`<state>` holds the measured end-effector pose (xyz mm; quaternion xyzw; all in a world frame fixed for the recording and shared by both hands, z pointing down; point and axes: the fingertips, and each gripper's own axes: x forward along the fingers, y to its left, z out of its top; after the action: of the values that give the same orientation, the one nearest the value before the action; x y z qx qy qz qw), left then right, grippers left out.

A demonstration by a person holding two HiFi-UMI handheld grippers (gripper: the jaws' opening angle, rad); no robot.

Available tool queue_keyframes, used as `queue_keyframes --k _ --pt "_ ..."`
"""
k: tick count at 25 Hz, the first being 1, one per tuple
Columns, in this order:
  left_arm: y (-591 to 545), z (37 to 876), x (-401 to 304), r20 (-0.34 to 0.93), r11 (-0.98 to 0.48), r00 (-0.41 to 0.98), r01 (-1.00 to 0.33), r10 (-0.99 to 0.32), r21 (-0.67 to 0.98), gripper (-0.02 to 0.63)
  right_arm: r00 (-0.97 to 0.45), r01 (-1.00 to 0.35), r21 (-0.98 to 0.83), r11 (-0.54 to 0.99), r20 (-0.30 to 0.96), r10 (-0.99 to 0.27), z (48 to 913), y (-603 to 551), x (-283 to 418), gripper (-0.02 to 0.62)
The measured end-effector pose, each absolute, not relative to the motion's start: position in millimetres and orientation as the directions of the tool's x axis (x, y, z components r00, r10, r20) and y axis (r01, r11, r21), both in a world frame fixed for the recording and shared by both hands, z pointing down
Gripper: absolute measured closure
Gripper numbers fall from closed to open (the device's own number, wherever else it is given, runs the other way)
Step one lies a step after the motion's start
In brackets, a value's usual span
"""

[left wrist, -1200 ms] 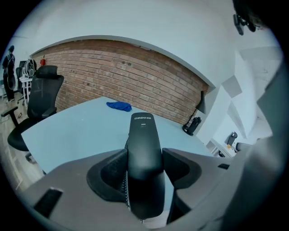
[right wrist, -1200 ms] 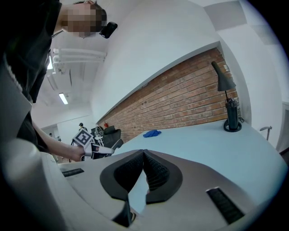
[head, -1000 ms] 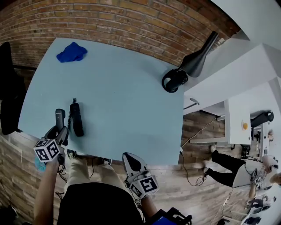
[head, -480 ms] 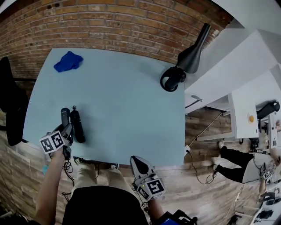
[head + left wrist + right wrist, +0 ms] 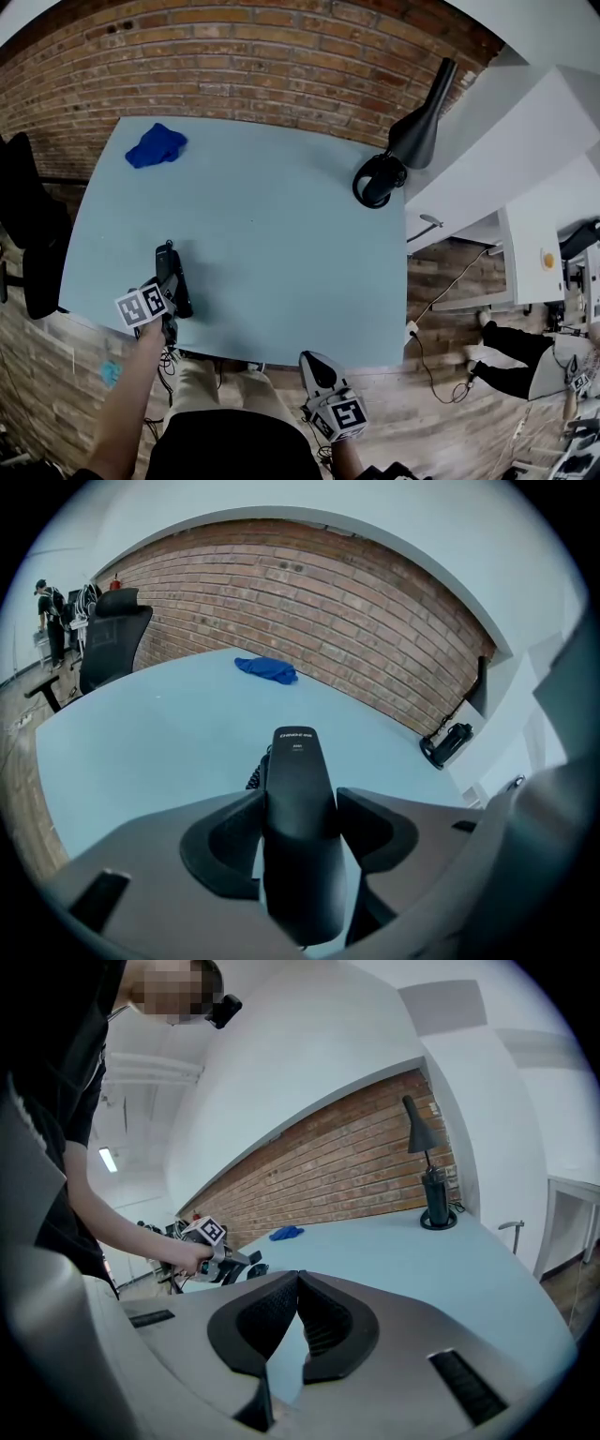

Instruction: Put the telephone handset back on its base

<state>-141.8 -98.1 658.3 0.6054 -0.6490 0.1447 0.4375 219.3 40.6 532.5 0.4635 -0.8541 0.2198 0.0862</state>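
Observation:
A black telephone handset [image 5: 300, 836] stands lengthwise between the jaws of my left gripper [image 5: 300, 808], which is shut on it with both pads against its sides. A coiled cord [image 5: 255, 772] shows just behind it. In the head view the left gripper [image 5: 167, 292] is at the table's near left, and the handset lies over the black phone base [image 5: 174, 277]; I cannot separate the two there. My right gripper [image 5: 314, 364] hangs off the table's front edge, shut and empty, with its pads [image 5: 281, 1312] meeting at the tips.
The pale blue table [image 5: 281, 216] carries a blue cloth [image 5: 156, 146] at the far left and a black desk lamp [image 5: 412, 131] at the far right corner. A black chair [image 5: 28, 234] stands left of the table. A brick wall runs behind.
My left gripper has carried the handset to the right, from beside the phone base to over it. The right gripper has stayed below the table's front edge.

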Motion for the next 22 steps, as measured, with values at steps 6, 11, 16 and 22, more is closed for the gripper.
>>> queue_keyframes --k 6,11,16,22 --pt "-99.6 666.6 -141.3 0.753 0.278 0.101 -0.890 -0.650 0.361 0.341 -0.559 -0.826 -0.307 0.474 0.331 -0.760 531.2 39.3 221.7 0.577" --pt "-99.4 675.5 -140.1 0.763 0.311 0.100 -0.873 -0.639 0.375 0.341 -0.563 -0.822 -0.316 0.475 0.317 -0.763 532.9 41.5 218.4 0.577" --pt "-98.2 685.1 -135.1 0.776 0.324 0.100 -0.869 -0.623 0.373 0.341 -0.564 -0.821 -0.302 0.484 0.304 -0.768 535.6 44.3 218.3 0.577" --pt "-97.9 694.4 -129.6 0.788 0.330 0.101 -0.870 -0.607 0.366 0.341 -0.551 -0.830 -0.306 0.466 0.322 -0.770 536.0 48.2 223.4 0.577"
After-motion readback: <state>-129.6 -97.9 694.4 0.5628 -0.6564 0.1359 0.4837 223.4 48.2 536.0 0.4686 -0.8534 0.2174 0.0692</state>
